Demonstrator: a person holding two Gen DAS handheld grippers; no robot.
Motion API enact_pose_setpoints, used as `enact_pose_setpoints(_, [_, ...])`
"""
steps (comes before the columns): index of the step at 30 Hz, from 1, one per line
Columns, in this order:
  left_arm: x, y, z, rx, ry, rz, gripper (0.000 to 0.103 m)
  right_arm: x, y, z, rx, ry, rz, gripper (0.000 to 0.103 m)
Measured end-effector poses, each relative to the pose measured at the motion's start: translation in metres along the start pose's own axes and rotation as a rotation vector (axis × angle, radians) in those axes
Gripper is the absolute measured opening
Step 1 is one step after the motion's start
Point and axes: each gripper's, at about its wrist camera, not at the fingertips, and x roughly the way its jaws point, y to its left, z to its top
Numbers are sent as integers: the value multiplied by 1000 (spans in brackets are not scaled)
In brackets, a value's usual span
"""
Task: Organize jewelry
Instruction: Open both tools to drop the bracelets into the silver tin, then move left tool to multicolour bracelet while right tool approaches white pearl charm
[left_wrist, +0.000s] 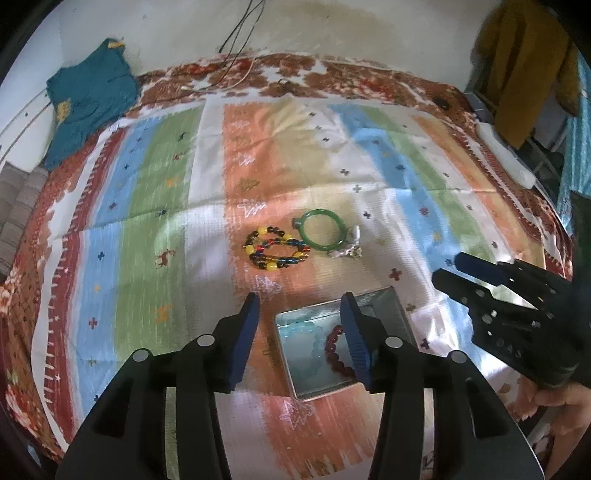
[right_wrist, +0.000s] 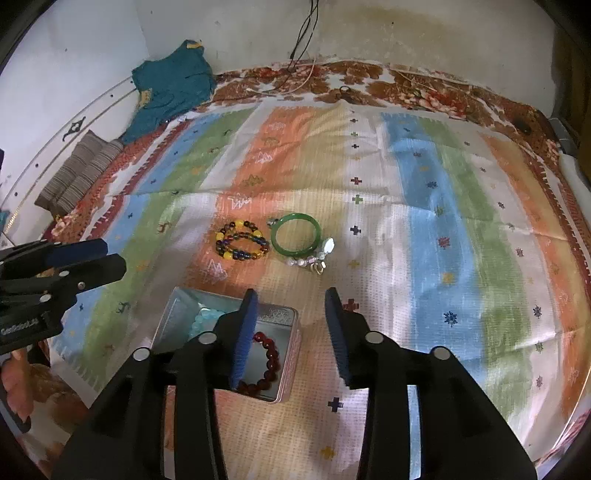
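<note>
A silver tin box (left_wrist: 325, 393) (right_wrist: 284, 391) lies open on the striped cloth and holds a pale blue bead bracelet (left_wrist: 312, 341) (right_wrist: 205, 319) and a dark red bead bracelet (left_wrist: 334, 349) (right_wrist: 269, 358). Beyond it lie a multicoloured bead bracelet (left_wrist: 275, 247) (right_wrist: 242, 240), a green bangle (left_wrist: 323, 230) (right_wrist: 295, 234) and a white pearl charm piece (left_wrist: 351, 247) (right_wrist: 316, 258). My left gripper (left_wrist: 301, 304) is open and empty above the box's near left side; it also shows in the right wrist view (right_wrist: 105, 254). My right gripper (right_wrist: 291, 301) is open and empty just right of the box; it also shows in the left wrist view (left_wrist: 448, 267).
The striped cloth (left_wrist: 147, 221) covers a floral bedspread (right_wrist: 424, 92) against a white wall. A teal garment (left_wrist: 88, 99) (right_wrist: 173, 85) lies at the back left, a striped folded cloth (right_wrist: 79, 171) beside it. Cables (left_wrist: 236, 40) hang at the back. A white bar (left_wrist: 506, 155) lies at the right edge.
</note>
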Motion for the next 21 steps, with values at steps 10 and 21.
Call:
enact_pose_setpoints(10, [29,9,11,-42,61,23,53,21,-10,11,29,35,-32,53])
enact_pose_setpoints(21, [48,10,20,-34,101,49,56,41,-19,25,40,53,-68,60])
